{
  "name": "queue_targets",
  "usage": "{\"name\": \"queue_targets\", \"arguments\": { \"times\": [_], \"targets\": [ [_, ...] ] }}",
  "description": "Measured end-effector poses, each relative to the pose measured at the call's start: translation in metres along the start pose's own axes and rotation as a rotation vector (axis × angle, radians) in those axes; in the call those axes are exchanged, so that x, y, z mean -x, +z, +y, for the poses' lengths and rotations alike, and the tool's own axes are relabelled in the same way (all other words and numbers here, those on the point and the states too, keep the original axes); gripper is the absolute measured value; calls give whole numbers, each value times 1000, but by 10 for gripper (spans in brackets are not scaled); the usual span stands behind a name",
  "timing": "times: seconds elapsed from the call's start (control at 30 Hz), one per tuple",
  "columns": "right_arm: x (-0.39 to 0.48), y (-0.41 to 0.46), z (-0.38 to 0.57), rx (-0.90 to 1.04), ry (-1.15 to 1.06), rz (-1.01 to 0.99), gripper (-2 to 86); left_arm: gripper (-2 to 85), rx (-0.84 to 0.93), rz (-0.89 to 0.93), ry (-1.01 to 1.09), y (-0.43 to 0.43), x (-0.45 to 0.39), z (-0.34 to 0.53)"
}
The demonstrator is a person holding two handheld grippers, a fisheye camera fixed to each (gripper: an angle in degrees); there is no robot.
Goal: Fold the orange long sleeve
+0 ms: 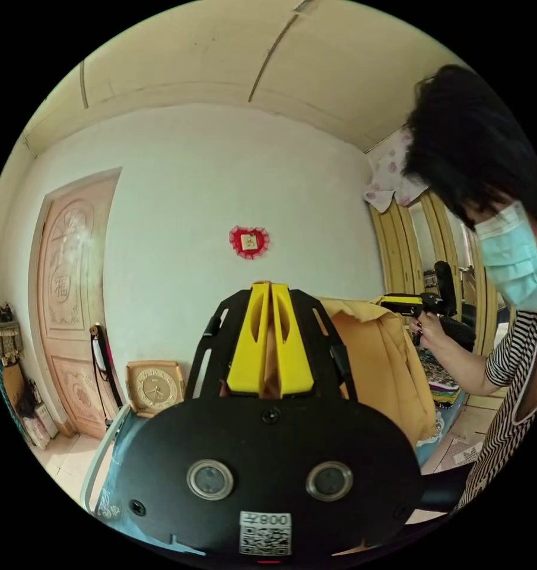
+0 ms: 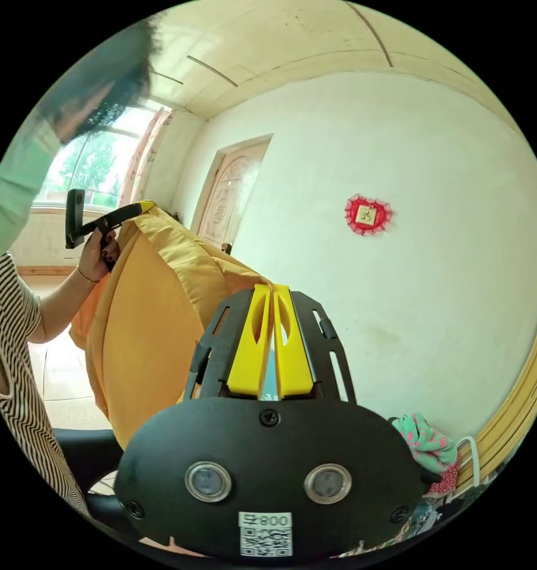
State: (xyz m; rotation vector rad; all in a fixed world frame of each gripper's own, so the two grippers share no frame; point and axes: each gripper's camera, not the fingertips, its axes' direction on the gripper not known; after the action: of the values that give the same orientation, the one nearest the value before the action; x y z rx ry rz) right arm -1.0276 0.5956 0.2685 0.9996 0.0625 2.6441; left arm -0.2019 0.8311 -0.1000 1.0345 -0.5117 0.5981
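Observation:
The orange long sleeve (image 1: pixel 381 362) hangs in the air, stretched between both grippers. In the left gripper view my left gripper (image 1: pixel 271 289) has its yellow jaws pressed together, with orange cloth showing between them. The right gripper (image 1: pixel 394 301) holds the garment's far top edge, gripped by a hand (image 1: pixel 427 329). In the right gripper view my right gripper (image 2: pixel 272 290) is shut where the garment's top edge (image 2: pixel 191 249) meets its tips. The left gripper (image 2: pixel 136 209) pinches the other corner, held in a hand. The garment's lower part is hidden behind the gripper bodies.
A person in a striped top (image 1: pixel 508 380) stands close behind the garment. A carved wooden door (image 1: pixel 72 297) and a clock (image 1: pixel 155 387) leaning on the floor are at the wall. A pile of coloured clothes (image 2: pixel 428 445) lies low right; a window (image 2: pixel 84 172) is beyond.

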Motion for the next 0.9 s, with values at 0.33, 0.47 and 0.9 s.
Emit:
{"name": "queue_targets", "arguments": {
  "times": [0.33,0.47,0.9],
  "targets": [
    [-41,510,138,622,259,-142,11,30,727,17,-483,386,117,283],
    [-27,658,262,972,394,-119,16,61,885,16,-682,437,122,420],
    [63,573,438,994,577,-119,66,117,1037,-179,-1036,352,92,630]
  ]
}}
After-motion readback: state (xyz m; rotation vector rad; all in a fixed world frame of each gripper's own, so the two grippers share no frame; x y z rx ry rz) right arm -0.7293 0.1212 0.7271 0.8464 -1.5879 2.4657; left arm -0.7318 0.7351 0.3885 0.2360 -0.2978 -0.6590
